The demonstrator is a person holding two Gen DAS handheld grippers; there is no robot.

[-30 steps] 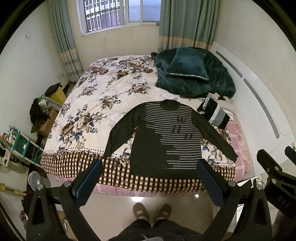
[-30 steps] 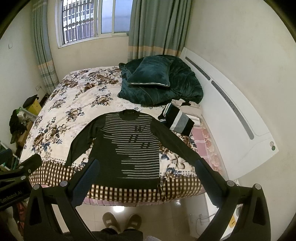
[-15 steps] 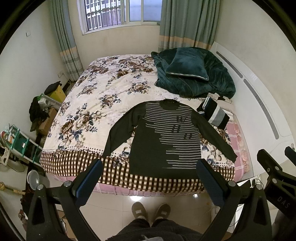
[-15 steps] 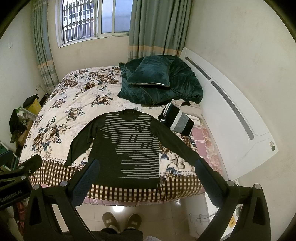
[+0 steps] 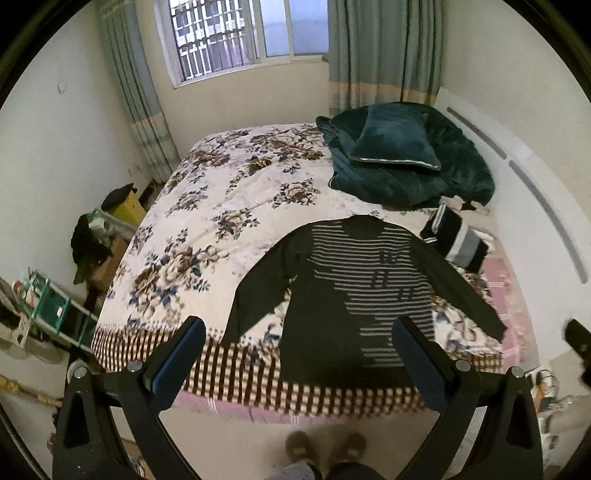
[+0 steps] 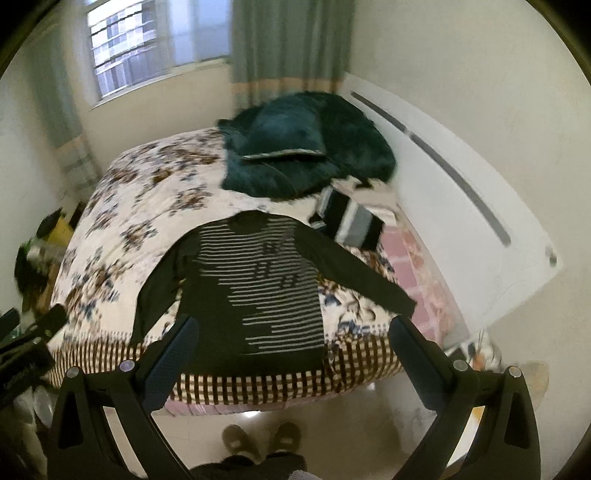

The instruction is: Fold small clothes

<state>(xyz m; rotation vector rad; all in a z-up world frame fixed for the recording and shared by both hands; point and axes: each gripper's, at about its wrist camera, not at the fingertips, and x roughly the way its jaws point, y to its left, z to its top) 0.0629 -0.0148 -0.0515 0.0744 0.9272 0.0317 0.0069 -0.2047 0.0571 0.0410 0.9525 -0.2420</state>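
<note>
A dark long-sleeved sweater with pale horizontal stripes (image 5: 354,295) lies flat, sleeves spread, on the near part of a bed covered by a floral quilt with a checked border (image 5: 207,229), its hem at the bed's near edge. The left tool (image 5: 295,354) and the right tool (image 6: 291,350) both hang above the floor before the bed, fingers spread wide, holding nothing. A folded black-and-grey striped garment (image 6: 351,221) sits just beside the sweater's shoulder, near a dark teal plush blanket with a cushion (image 5: 399,162).

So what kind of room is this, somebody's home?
Most likely a home bedroom: a bed with a floral cover, a teal pillow on a heaped blanket, and a curtained window. A dark striped sweater lies spread flat on the bed.
</note>
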